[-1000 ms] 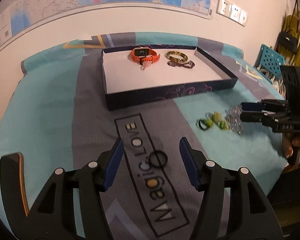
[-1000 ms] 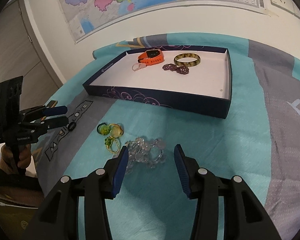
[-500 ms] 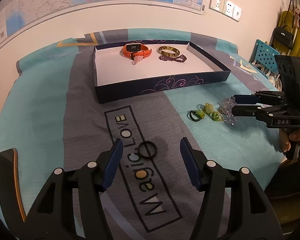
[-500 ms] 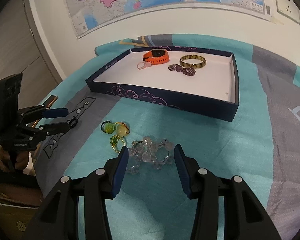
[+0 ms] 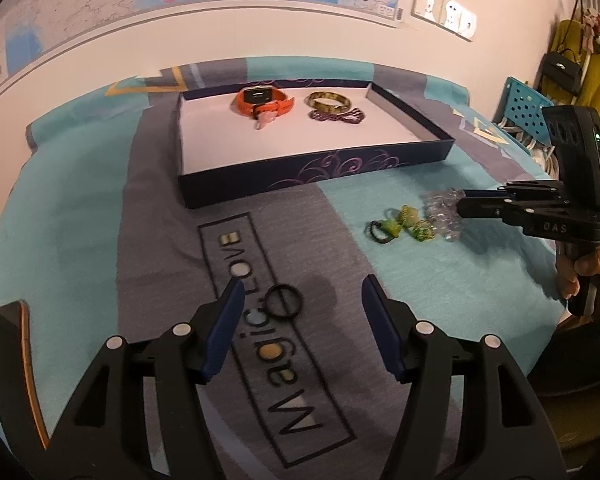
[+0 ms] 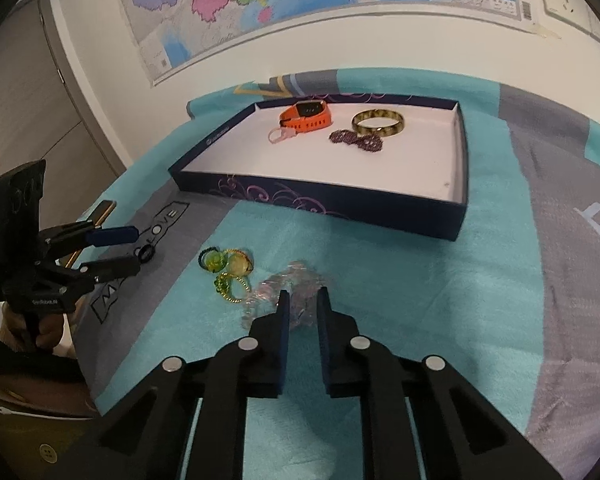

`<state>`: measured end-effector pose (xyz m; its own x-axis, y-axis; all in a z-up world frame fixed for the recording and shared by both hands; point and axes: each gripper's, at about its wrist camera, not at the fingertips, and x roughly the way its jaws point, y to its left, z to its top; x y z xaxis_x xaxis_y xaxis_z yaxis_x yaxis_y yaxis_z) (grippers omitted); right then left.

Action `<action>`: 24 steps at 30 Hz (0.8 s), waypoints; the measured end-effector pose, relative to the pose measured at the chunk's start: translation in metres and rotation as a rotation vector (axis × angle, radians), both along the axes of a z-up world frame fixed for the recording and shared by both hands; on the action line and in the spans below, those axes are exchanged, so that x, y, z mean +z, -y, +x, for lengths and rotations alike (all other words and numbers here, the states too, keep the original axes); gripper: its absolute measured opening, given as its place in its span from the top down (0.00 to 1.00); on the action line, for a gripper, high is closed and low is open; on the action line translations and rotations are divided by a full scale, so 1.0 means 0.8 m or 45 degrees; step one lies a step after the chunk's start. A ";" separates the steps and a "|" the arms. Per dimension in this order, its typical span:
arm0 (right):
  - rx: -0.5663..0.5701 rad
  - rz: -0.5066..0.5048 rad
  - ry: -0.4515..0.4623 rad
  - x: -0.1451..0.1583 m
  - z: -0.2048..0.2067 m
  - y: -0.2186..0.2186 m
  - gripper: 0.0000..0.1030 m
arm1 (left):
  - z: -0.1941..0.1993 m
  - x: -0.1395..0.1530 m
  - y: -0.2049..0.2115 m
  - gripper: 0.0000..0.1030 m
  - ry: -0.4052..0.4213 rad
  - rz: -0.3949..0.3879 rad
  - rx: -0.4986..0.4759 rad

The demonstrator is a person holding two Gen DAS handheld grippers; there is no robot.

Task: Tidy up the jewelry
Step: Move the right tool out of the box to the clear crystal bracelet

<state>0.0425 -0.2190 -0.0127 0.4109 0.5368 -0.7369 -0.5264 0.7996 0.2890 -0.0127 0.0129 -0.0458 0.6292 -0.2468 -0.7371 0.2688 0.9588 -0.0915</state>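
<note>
Jaws, right gripper (image 6: 302, 300): drawn narrow, having just been closing, with the clear crystal-bead bracelet (image 6: 278, 286) bunched between the blue pads at lower centre of the right wrist view; the beads appear pinched, though blur leaves the firmness of the hold uncertain. Jaws, left gripper (image 5: 302, 296): standing wide, pads apart, nothing pressed between them. Item, thin black ring (image 5: 283, 300): lying flat on the grey lettered band of the teal bedspread (image 5: 60, 216), just ahead of the left fingertips and a little left of the midline between them, at lower centre of the left wrist view; being round, it offers no long axis to favour. Item, cluster of green and yellow glass-bead rings (image 6: 226, 268): loose on the teal cloth, just left of the bracelet in the right wrist view, nearer the right gripper than the left. Receptacle, shallow navy cardboard box lid with white floor (image 6: 320, 206): set toward the upper centre of both views, well beyond either gripper, its long side facing the loose pieces. Contents at its far end: orange strap watch (image 6: 308, 116), gold patterned bangle (image 6: 378, 122), purple beaded chain (image 6: 356, 140). Judgement: the bracelet's route runs up-frame over the near wall; the black ring belongs to the left gripper.
</note>
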 end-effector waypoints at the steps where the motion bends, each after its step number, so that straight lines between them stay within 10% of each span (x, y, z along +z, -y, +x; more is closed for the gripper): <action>1: 0.000 0.008 -0.001 0.002 0.000 0.002 0.93 | 0.001 0.001 0.003 0.41 0.004 0.003 -0.010; 18: -0.004 0.154 0.063 0.043 -0.006 0.024 1.00 | 0.020 0.001 0.056 0.41 0.022 0.009 -0.143; 21: -0.016 0.117 0.028 0.032 -0.002 0.022 0.91 | 0.020 0.000 0.057 0.41 0.019 0.008 -0.143; 23: -0.025 0.089 -0.004 0.021 0.001 0.019 0.58 | 0.020 0.000 0.056 0.41 0.017 0.003 -0.142; 24: -0.029 0.080 -0.004 0.018 0.000 0.017 0.56 | 0.020 0.000 0.056 0.41 0.016 0.003 -0.139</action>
